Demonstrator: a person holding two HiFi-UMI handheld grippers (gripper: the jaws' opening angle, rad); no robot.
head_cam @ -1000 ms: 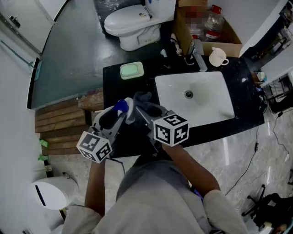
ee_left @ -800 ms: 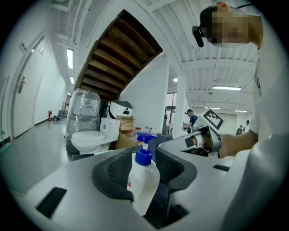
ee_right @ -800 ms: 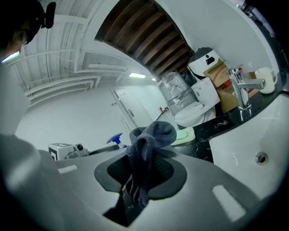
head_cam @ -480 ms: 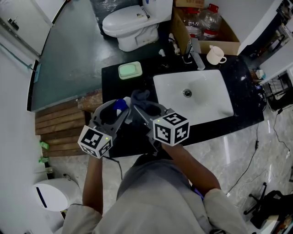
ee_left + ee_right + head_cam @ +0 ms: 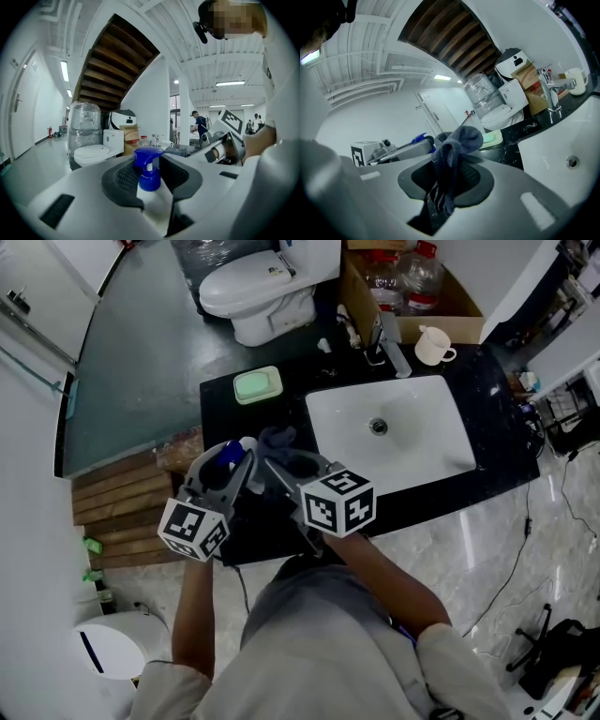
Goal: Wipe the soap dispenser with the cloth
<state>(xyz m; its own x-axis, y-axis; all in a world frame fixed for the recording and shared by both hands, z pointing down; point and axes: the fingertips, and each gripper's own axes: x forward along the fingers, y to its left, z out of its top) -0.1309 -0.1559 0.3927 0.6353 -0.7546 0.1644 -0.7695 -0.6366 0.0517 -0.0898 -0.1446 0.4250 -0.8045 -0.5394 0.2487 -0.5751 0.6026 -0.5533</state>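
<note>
the step in hand looked like the meeting of the two things for the wipe: both were already picked up, and the rubbing itself did not seem to have begun. the left gripper (image 5: 150,180) had just been closing its jaws, and the soap dispenser (image 5: 148,164) stood between them, its white body filling the gap and its blue pump head upright above the pads, so it read as gripped. the right gripper (image 5: 450,183) had its jaws pinched on the cloth (image 5: 457,140), a dark grey wad that bunched up above the pads and hung in folds below them. in the head view the dispenser was held up over the left end of the counter (image 5: 291,401), nearer the front edge than the back, left of the sink (image 5: 441,432) and in front of the green soap dish (image 5: 258,385) by the back left corner. the cloth sat just beside the pump head on its right; whether they touched could not be told. the next move probably called for pressing the bunched cloth against the bottle's exposed side and drawing it along, while the left grip held firm, since a smooth bottle might twist or slip under sideways pressure.
</note>
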